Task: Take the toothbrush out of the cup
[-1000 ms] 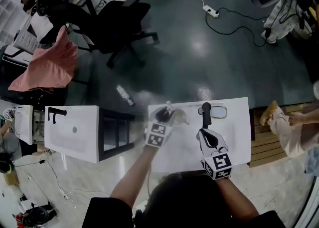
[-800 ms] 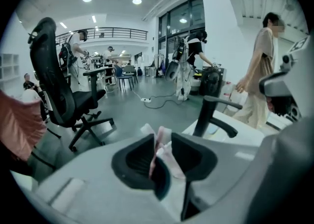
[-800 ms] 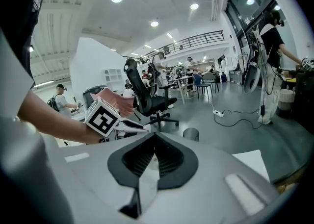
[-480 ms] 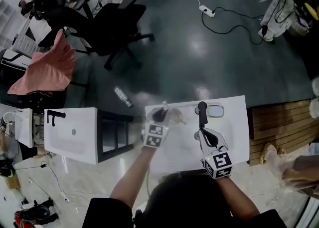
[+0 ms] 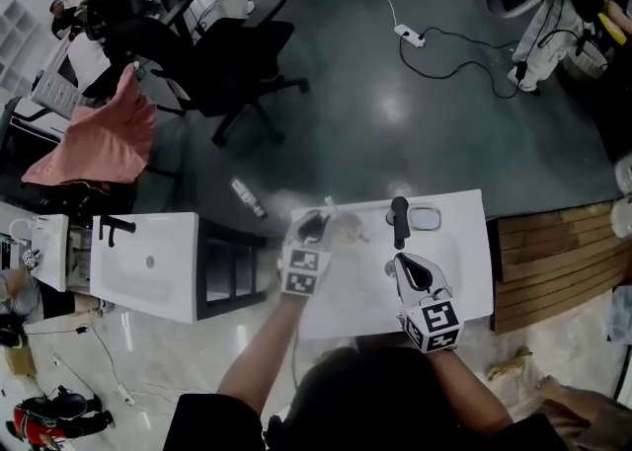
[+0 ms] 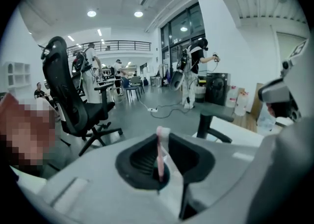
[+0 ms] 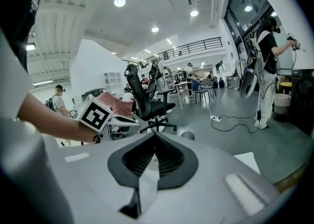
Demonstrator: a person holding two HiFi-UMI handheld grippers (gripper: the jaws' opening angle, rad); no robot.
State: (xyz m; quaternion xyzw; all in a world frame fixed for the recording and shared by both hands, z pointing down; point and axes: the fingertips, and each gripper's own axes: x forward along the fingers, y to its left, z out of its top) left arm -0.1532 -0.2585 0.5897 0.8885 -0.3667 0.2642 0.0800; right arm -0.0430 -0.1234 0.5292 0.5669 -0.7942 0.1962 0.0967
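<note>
Dark, glossy floor (image 5: 395, 113) spreads beyond a white counter (image 5: 464, 242) with a sunken basin. Out on it stands a black office chair (image 5: 232, 54), with a pink cloth (image 5: 94, 138) draped over another seat to its left. A white power strip (image 5: 410, 35) lies further off, its cable trailing to the right. At the counter's far edge stands a black faucet (image 5: 399, 220). The left gripper (image 5: 313, 224) hovers over the counter's left part. Its fingers have just been closing and now pinch a thin pink toothbrush (image 6: 159, 147), held upright with its paler head poking above them. Just to the right of that gripper sits a translucent brownish cup (image 5: 348, 233), blurred in the head view. Whether the toothbrush's lower end is clear of the cup I cannot tell, since the fingers hide it. The right gripper (image 5: 410, 263) hangs on the near side of the faucet, right of the cup, with its fingers pressed together and nothing between them.
</note>
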